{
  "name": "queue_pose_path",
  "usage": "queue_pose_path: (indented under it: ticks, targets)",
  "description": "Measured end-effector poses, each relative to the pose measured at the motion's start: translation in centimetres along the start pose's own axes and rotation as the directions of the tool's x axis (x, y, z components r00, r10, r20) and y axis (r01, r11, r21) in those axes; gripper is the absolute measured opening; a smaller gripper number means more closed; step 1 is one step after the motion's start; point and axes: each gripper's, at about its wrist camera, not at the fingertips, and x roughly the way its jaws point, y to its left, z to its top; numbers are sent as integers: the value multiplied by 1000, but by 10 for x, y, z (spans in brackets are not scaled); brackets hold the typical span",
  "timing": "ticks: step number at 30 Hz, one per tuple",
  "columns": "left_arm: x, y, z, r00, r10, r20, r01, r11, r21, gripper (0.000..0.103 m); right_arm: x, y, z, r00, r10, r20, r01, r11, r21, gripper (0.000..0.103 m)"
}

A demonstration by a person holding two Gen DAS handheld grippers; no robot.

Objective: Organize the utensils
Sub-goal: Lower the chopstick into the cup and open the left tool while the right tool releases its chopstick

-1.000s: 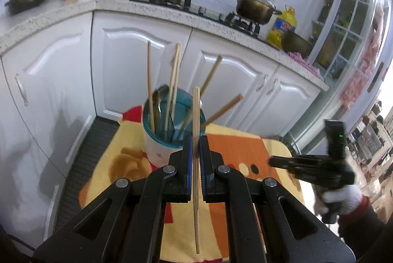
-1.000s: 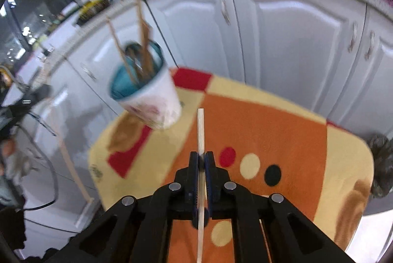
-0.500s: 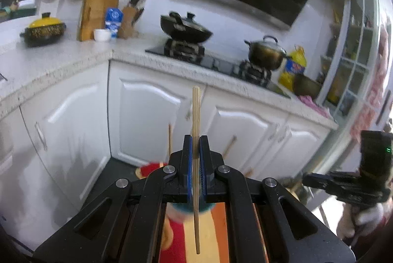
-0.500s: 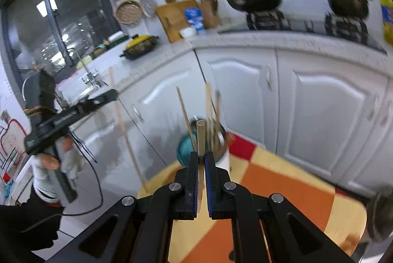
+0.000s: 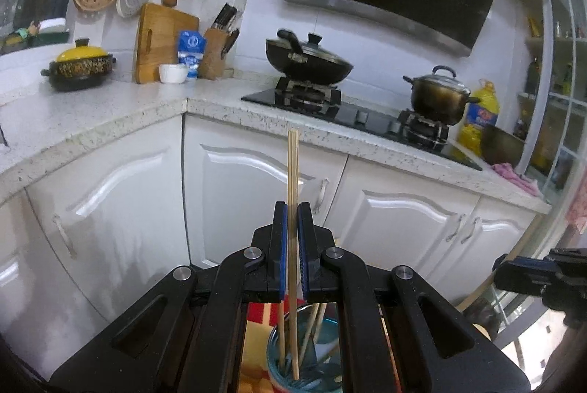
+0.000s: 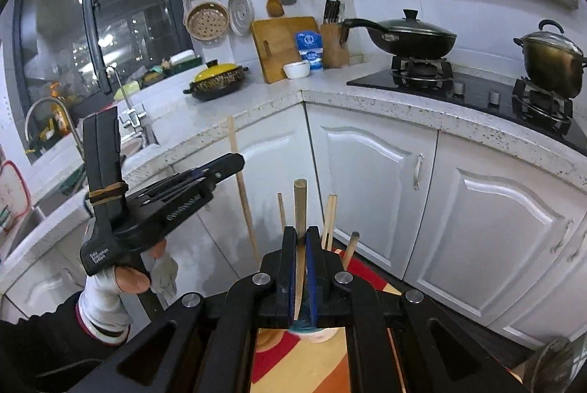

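Pinching one wooden chopstick (image 5: 292, 209) upright, the left gripper (image 5: 292, 246) has its fingers pressed onto the stick, whose thin lower end hangs directly over the teal cup (image 5: 293, 371) below. The right gripper (image 6: 301, 268) clamps a second chopstick (image 6: 300, 209) likewise, with the cup (image 6: 304, 327) just under its fingers. Beyond, more pale sticks lean in the cup; the bench (image 6: 279, 99) lies behind.

Both grippers clamped, raised, pointing slightly down.
Left gripper (image 5: 292, 209) and right gripper (image 6: 301, 235): jaws closed on a thin stick each. Gloved left hand (image 6: 124, 277) grips its handle.
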Motion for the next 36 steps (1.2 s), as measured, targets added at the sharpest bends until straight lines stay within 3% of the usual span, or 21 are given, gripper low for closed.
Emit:
queue_pose_path:
  ticks: [8,15,21,22,24,26,30,34,36]
  targets:
    - [34,-2,-27,998,66,-25,-65,997,35,4,47,-18,-26,997,6,-80,-1,997,71,5]
    - [51,3,-53,991,61,-115,-58,998,24,4,79,-32,-57,986,18,-168,3,992,123,5]
    - [55,3,-70,984,56,-172,-53,998,22,4,79,-39,-61,982,4,-191,22,991,135,5]
    - [54,3,-71,983,53,-177,-51,999,18,4,77,-40,-61,982,0,-190,27,990,138,8]
    - [53,4,-72,981,41,-189,-41,999,6,4,72,-42,-62,983,5,-183,25,987,160,24]
    - [49,4,-71,980,28,-196,-28,1000,0,4,66,-43,-63,984,14,-175,17,984,175,27]
    - [38,3,-70,982,17,-189,-18,1000,-6,23,54,-42,-64,986,11,-164,18,985,172,28]
    - [26,2,-70,982,-5,-189,1,1000,-21,28,39,-44,-66,990,2,-140,23,984,179,31]
    - [19,1,-70,983,-10,-184,6,1000,-22,40,32,-46,-67,992,-3,-128,26,982,185,32]
